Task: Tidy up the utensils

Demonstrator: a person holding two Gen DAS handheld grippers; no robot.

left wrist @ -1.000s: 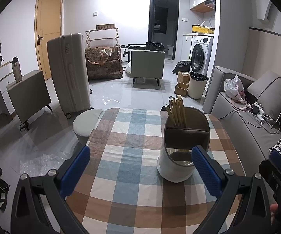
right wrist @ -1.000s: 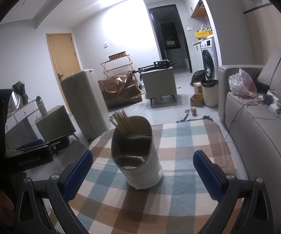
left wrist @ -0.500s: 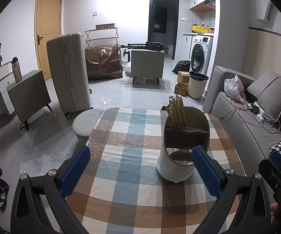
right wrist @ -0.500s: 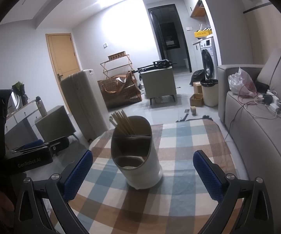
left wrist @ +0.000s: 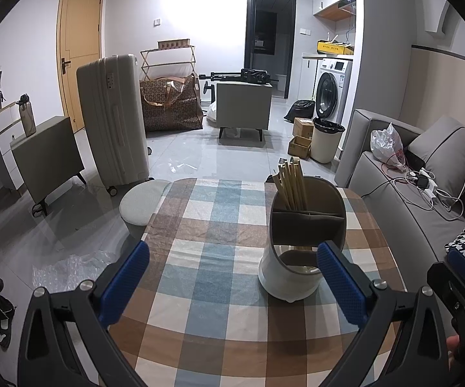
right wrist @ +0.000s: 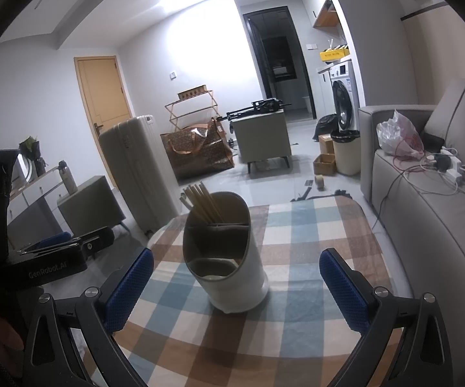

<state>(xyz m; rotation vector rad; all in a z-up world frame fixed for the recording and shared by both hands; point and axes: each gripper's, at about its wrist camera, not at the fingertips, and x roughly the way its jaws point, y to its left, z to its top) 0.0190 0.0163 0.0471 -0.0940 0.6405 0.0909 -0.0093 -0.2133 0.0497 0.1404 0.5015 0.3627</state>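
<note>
Both tongs spread apart, holding nothing: left tongs, right tongs. White utensil holder stands upright on checkered worktop, ahead of both tongs, untouched. Wooden chopsticks bunched in its rear compartment; front compartment contents unclear

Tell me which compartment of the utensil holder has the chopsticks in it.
The rear compartment of the utensil holder, farthest from both grippers: the chopsticks stand there. No utensils stick up from the front compartment.
</note>
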